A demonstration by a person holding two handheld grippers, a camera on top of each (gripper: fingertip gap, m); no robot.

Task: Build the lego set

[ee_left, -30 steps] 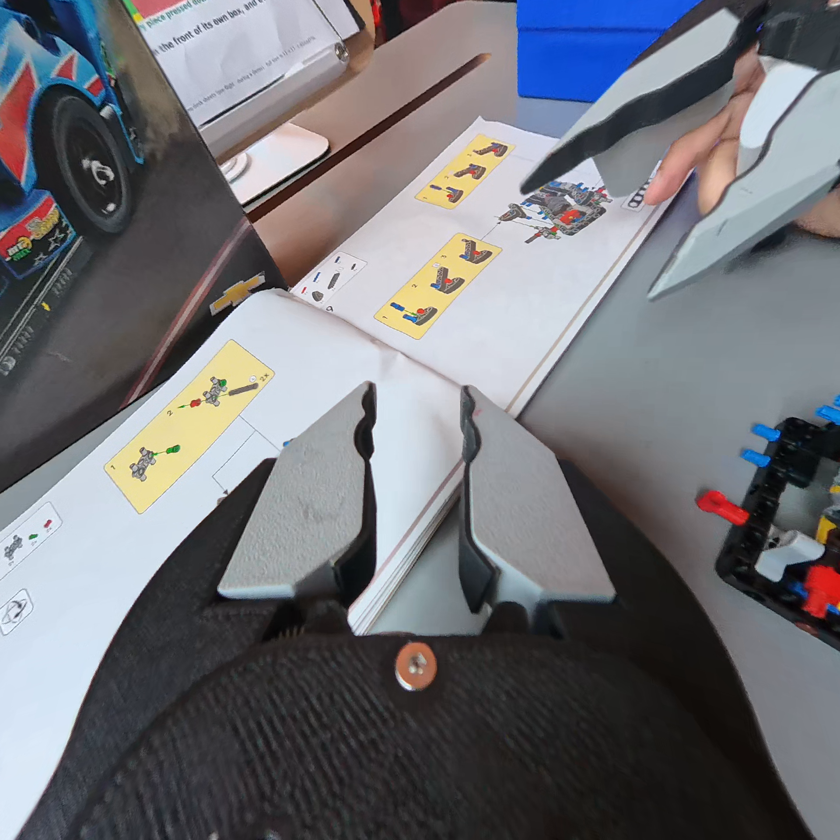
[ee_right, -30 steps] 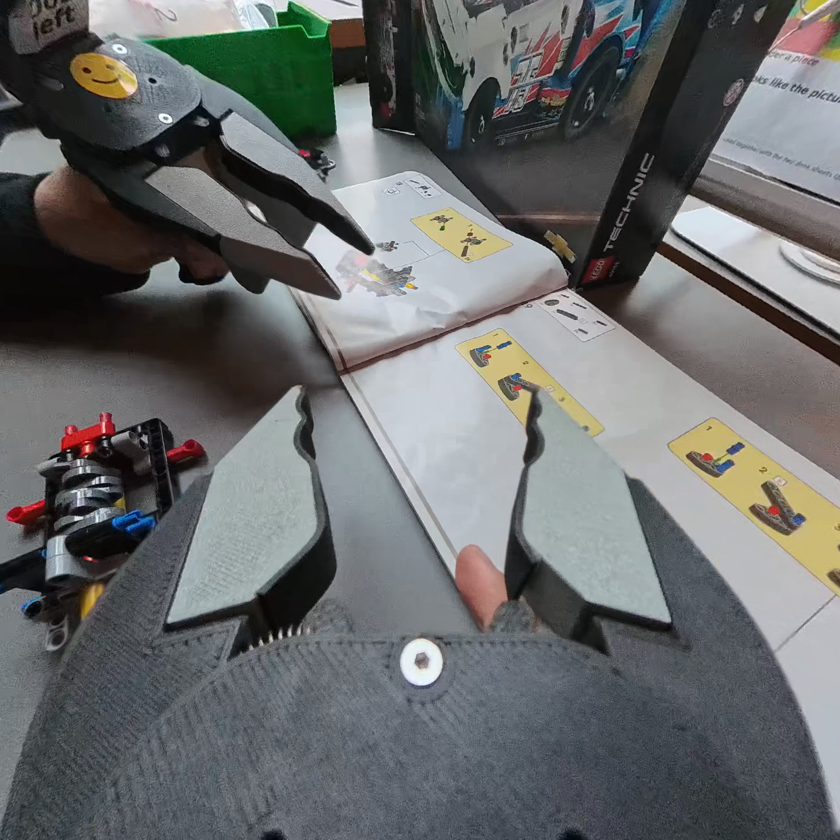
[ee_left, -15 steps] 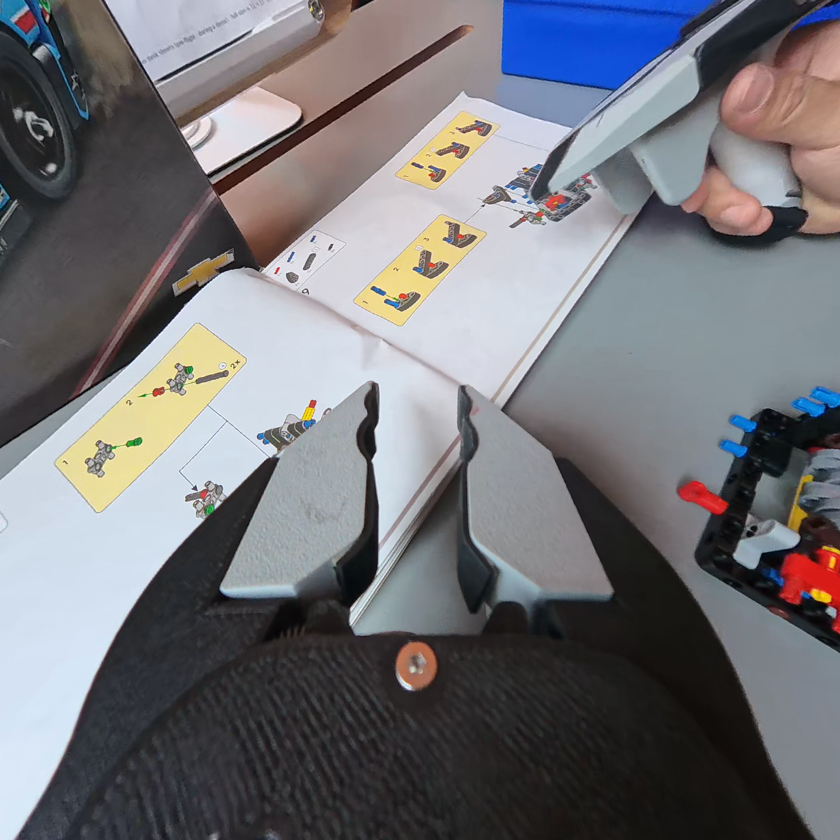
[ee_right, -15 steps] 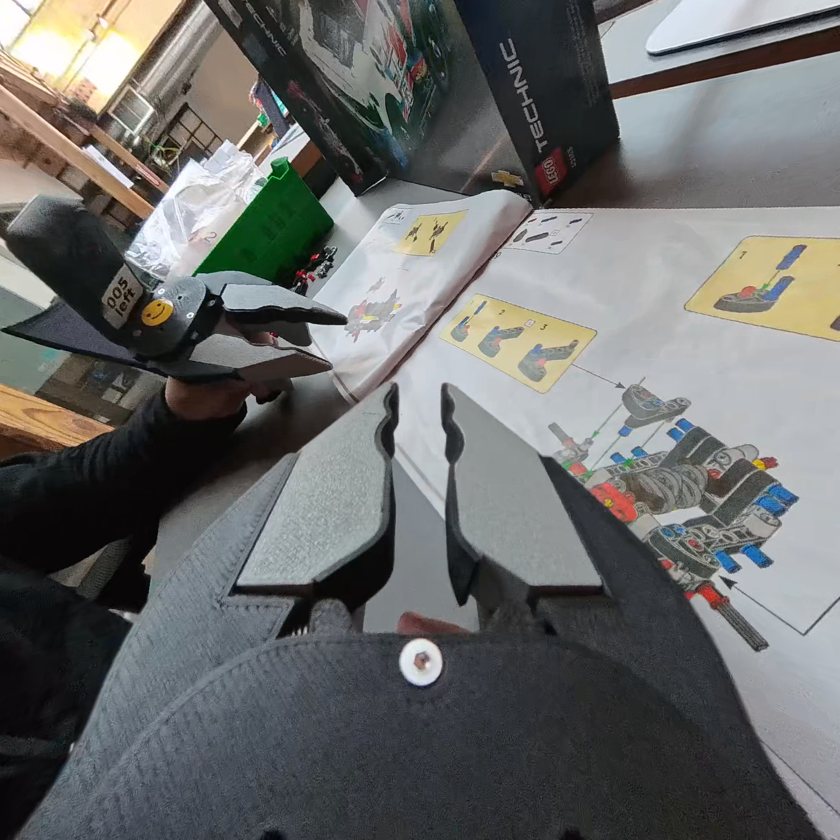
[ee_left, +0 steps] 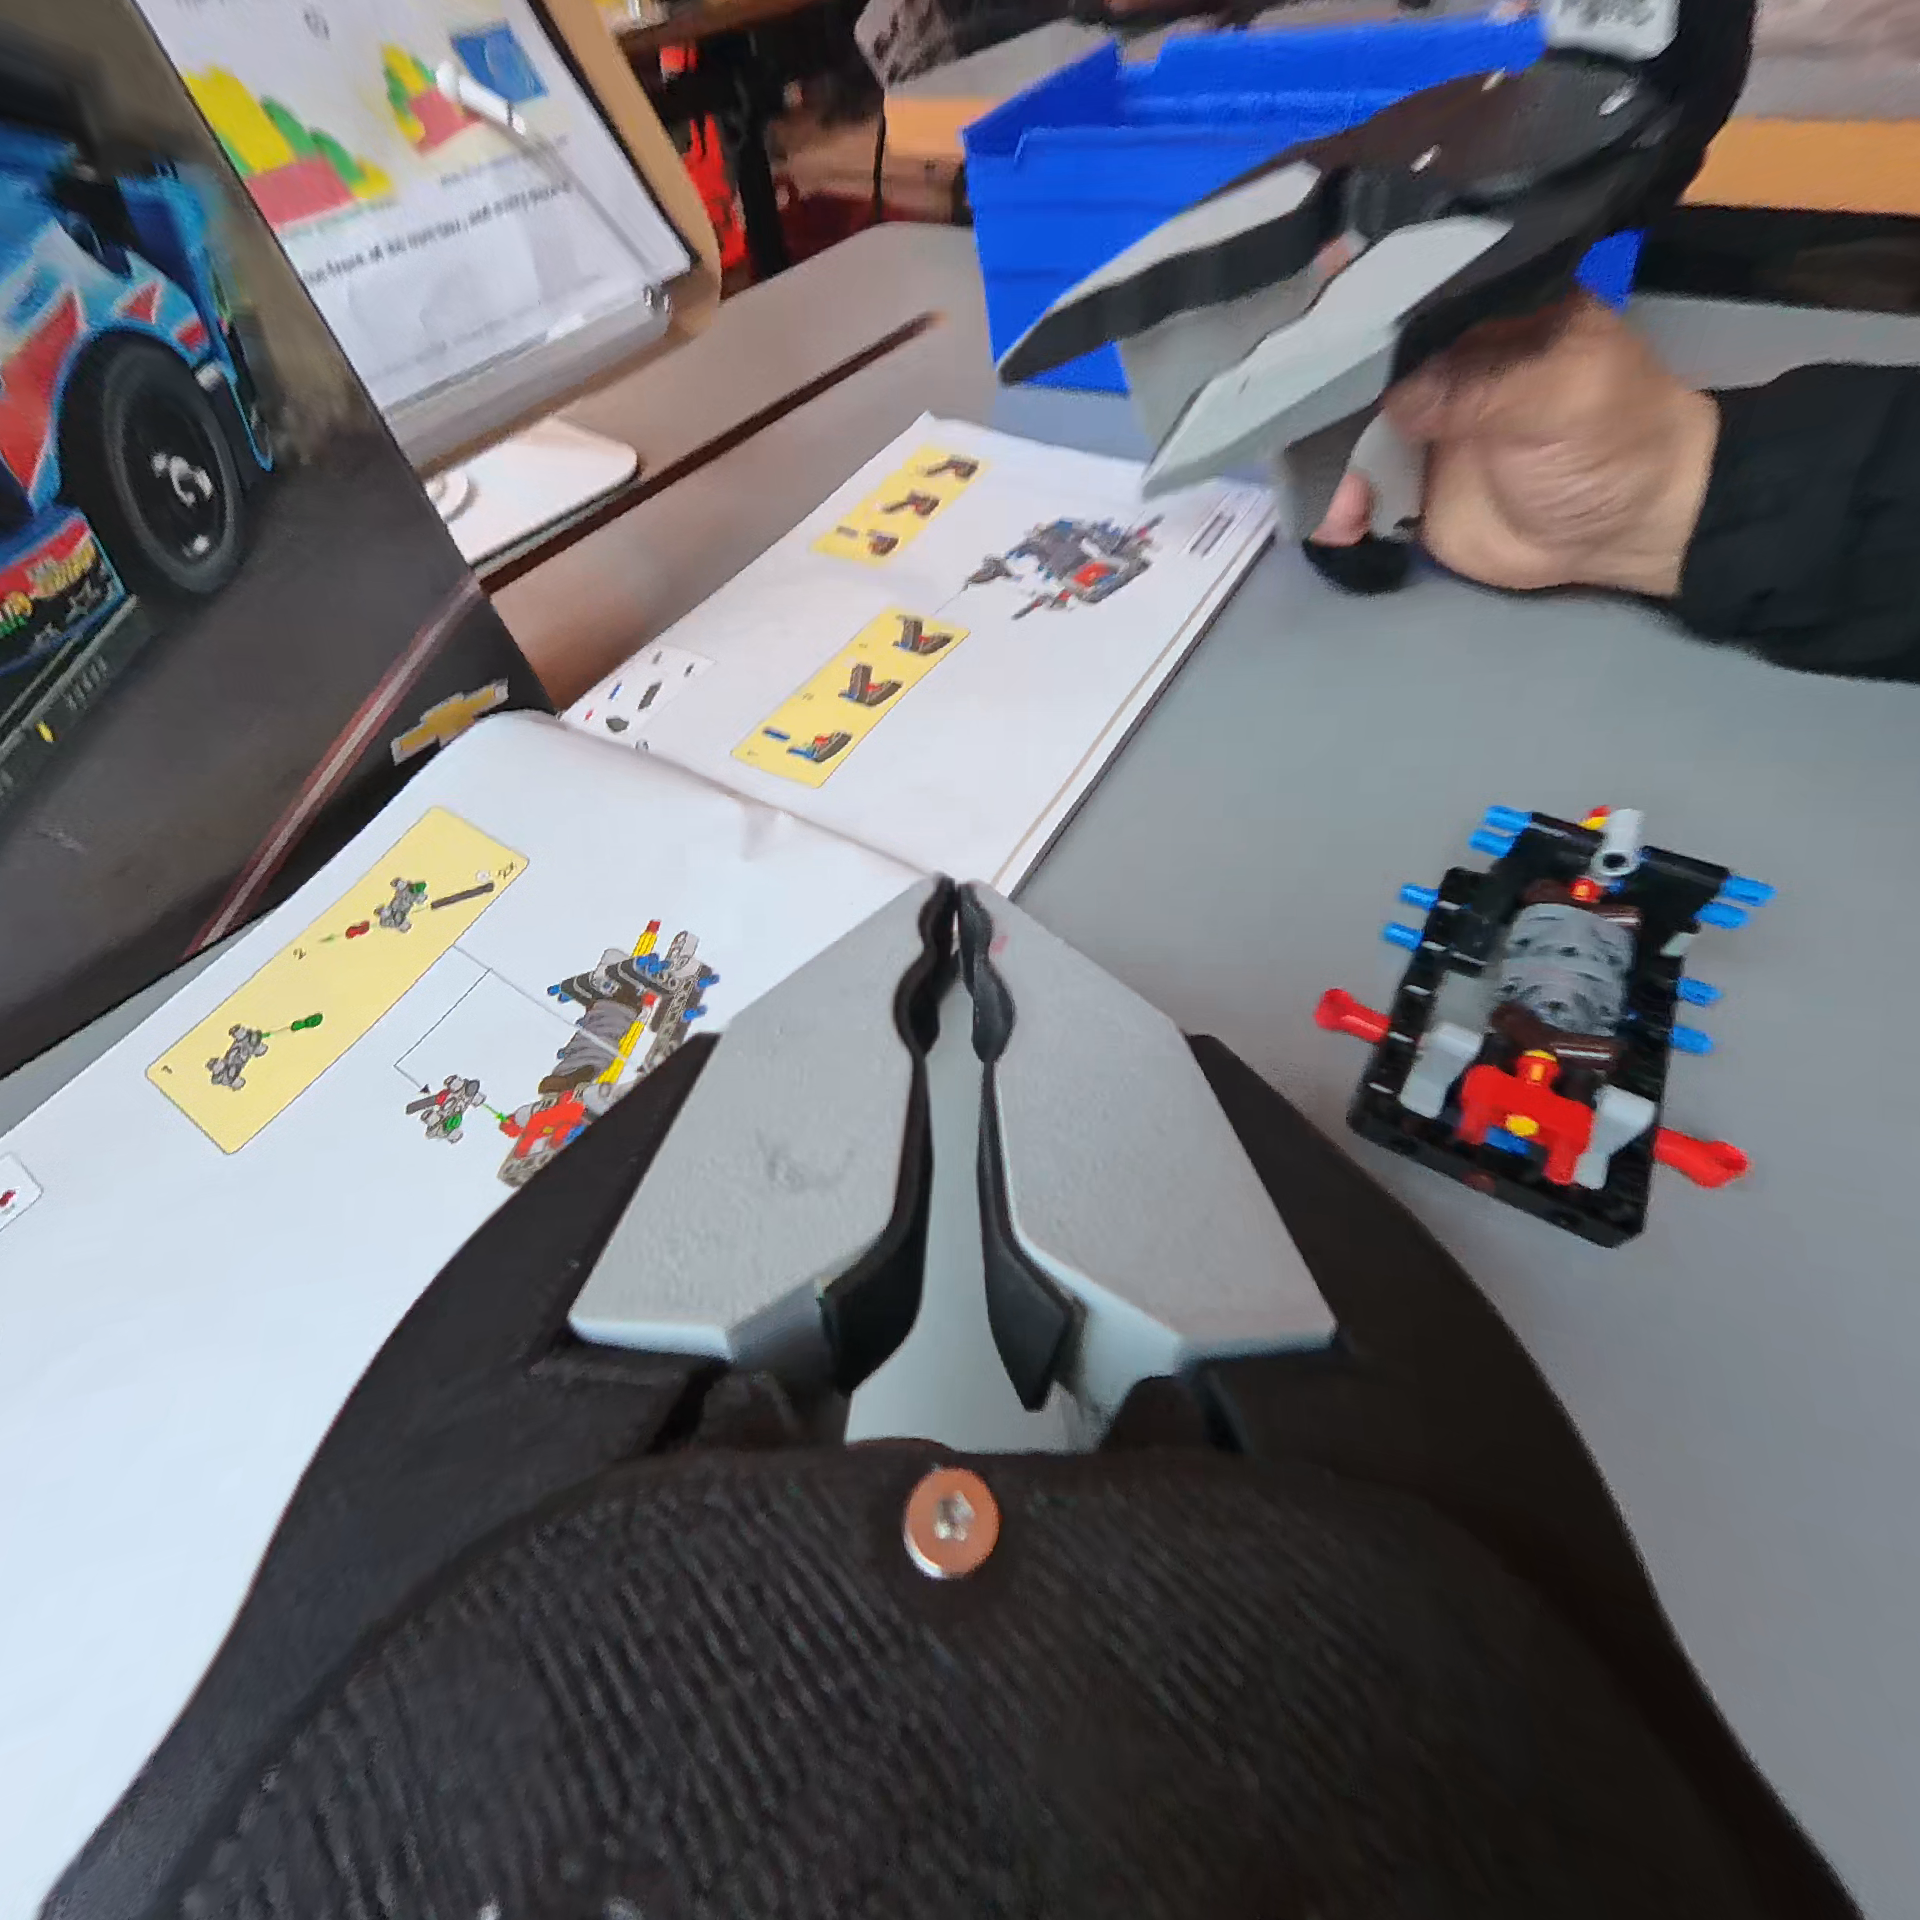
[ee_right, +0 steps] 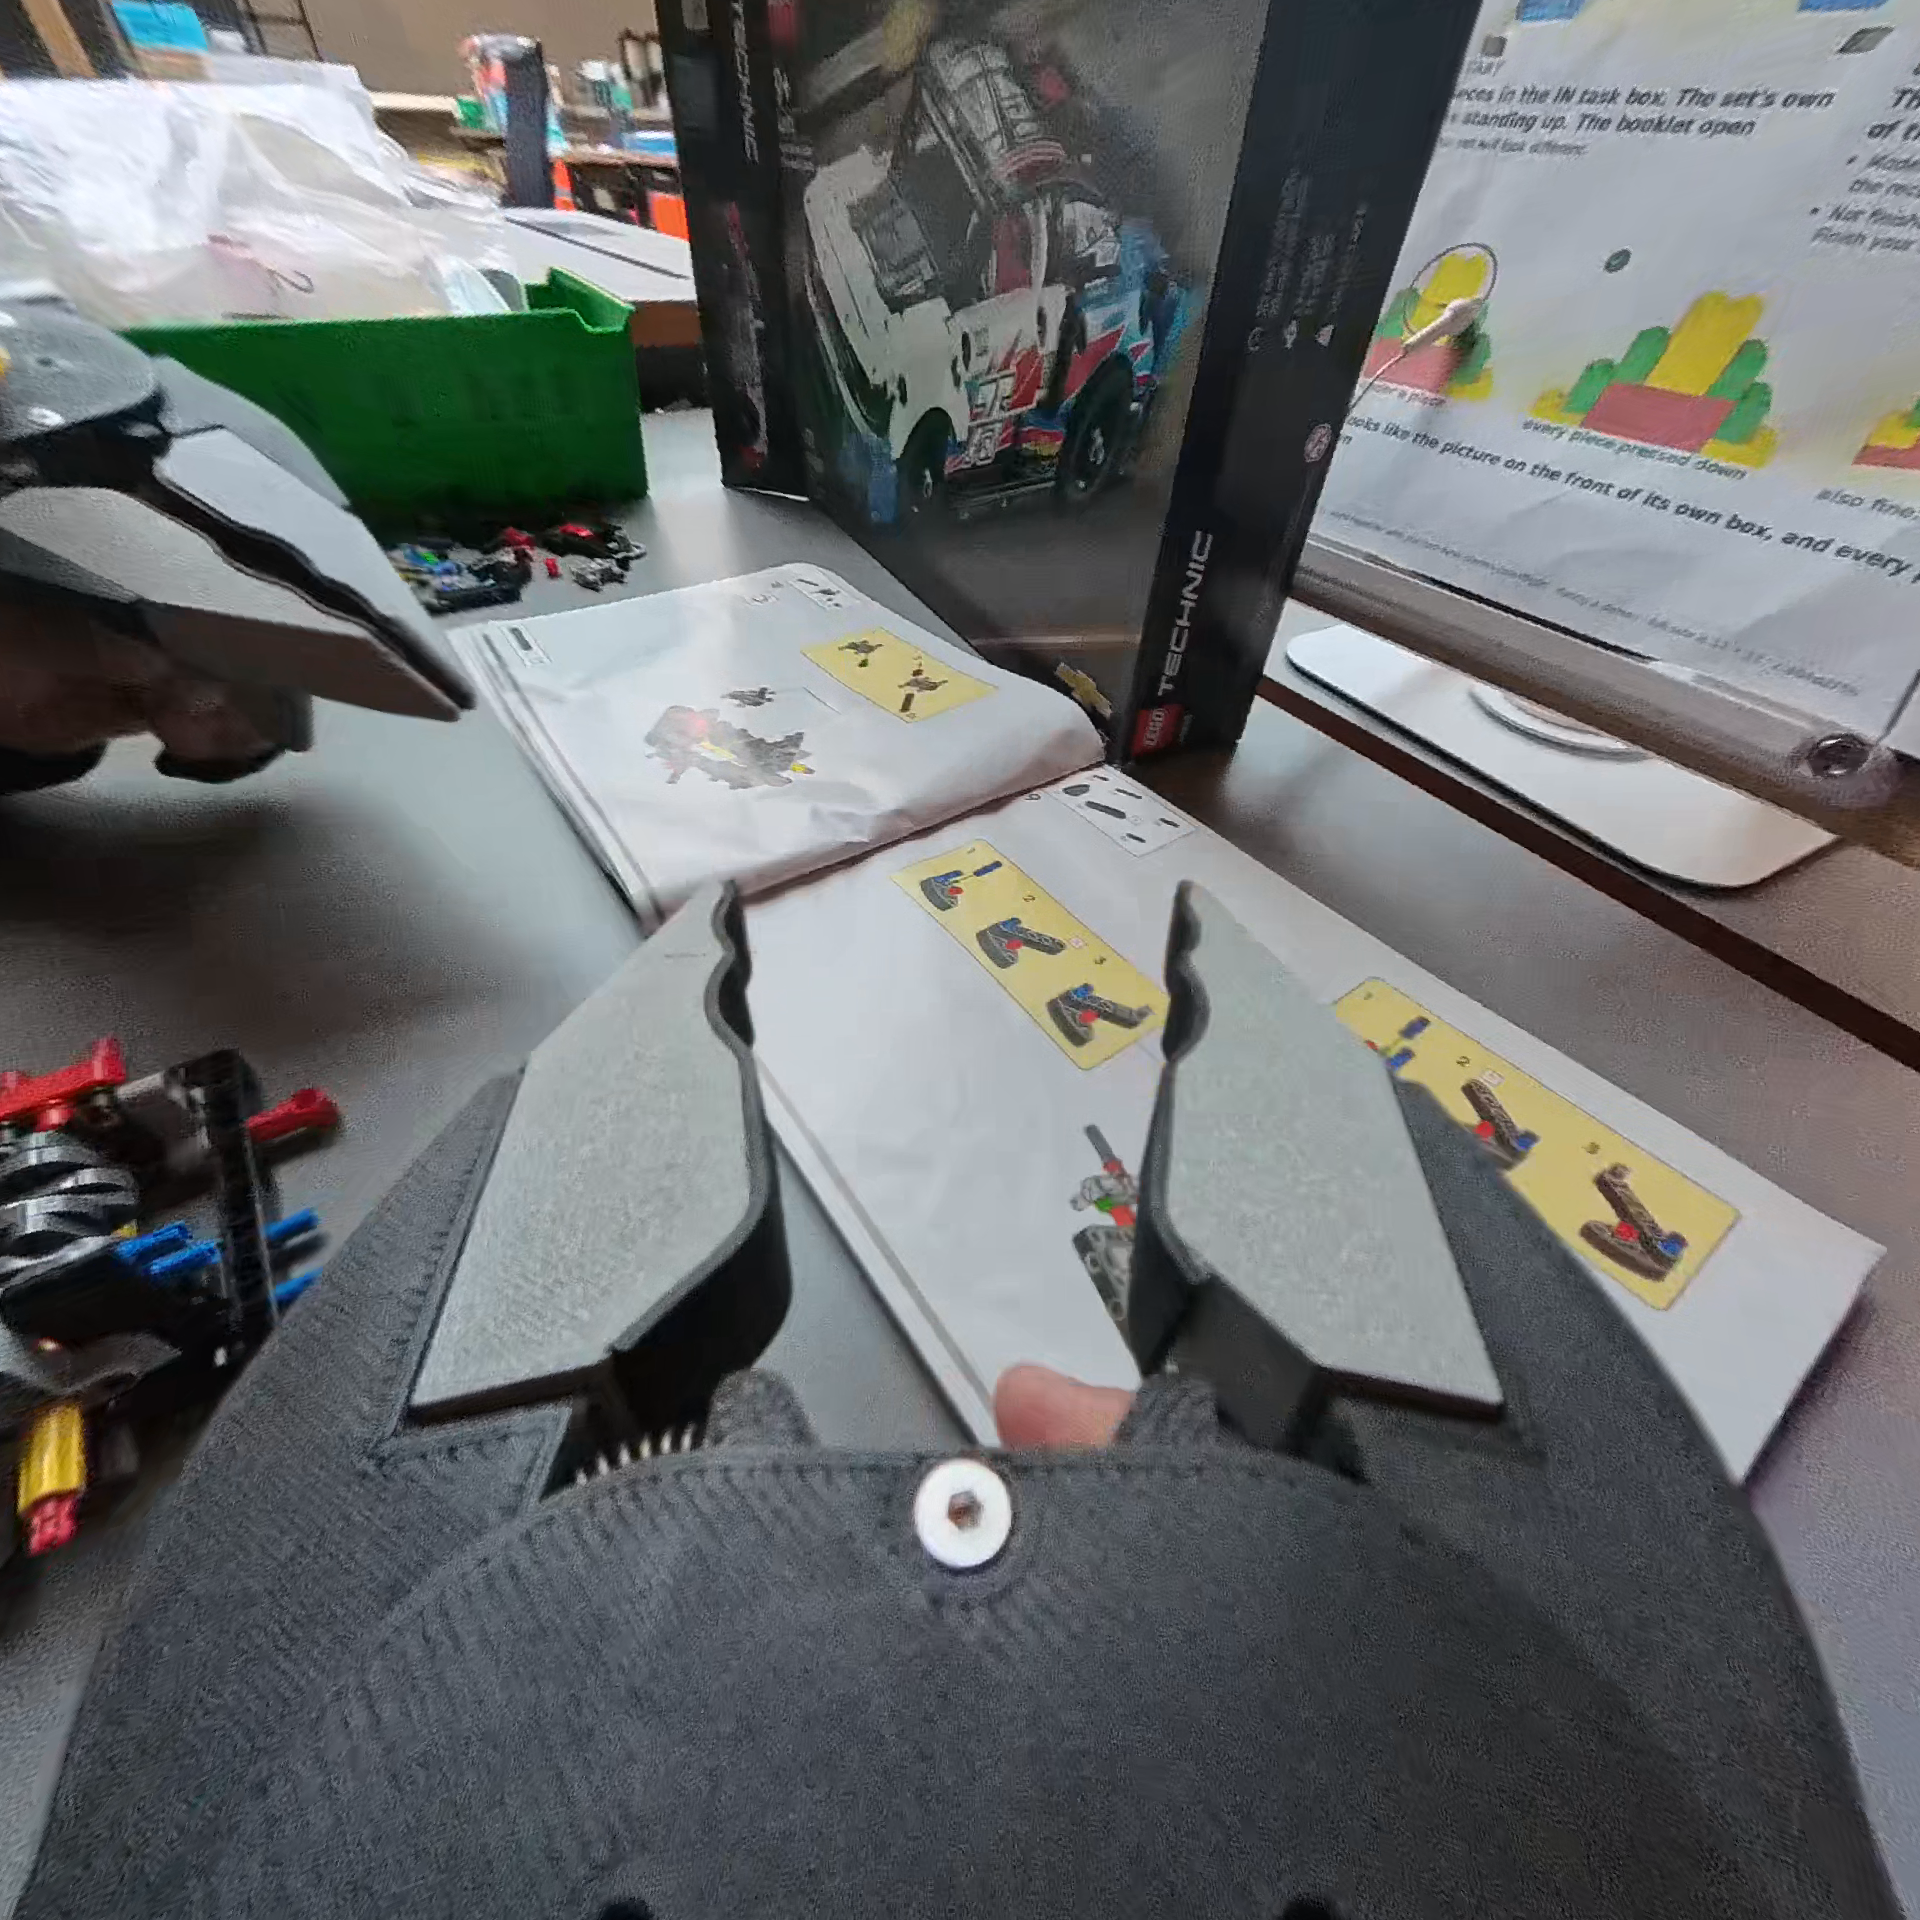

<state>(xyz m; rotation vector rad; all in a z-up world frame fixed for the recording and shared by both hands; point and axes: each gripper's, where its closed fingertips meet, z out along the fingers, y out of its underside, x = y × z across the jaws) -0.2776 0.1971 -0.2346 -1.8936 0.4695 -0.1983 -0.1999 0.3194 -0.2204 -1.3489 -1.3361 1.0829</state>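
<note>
We hold two grippers over a grey table point(ee_left: 1455, 727) where an instruction booklet point(ee_left: 644, 831) lies open beside a half-built lego chassis point(ee_left: 1527, 1018). Our left gripper point(ee_left: 958, 896) hangs above the near edge of the booklet, its two grey fingers pressed together at the tips with nothing between them. Our right gripper point(ee_right: 951, 914) hovers over the booklet's right-hand page with its fingers spread well apart and empty; a fingertip point(ee_right: 1060, 1403) shows between them at their base.

The chassis, a black frame with blue pins, red parts and a grey core, rests flat on the table to the right of the booklet in the left wrist view, apart from both grippers. The set's box point(ee_right: 997, 343), printed with a race car, stands upright at the booklet's far edge. Farther left sits a green bin point(ee_right: 416, 405) with loose pieces point(ee_right: 509, 561) scattered on the table in front of it; a blue bin point(ee_left: 1195, 135) stands at the far right. A printed sheet in a clear stand point(ee_right: 1662, 343) stands beside the box.
</note>
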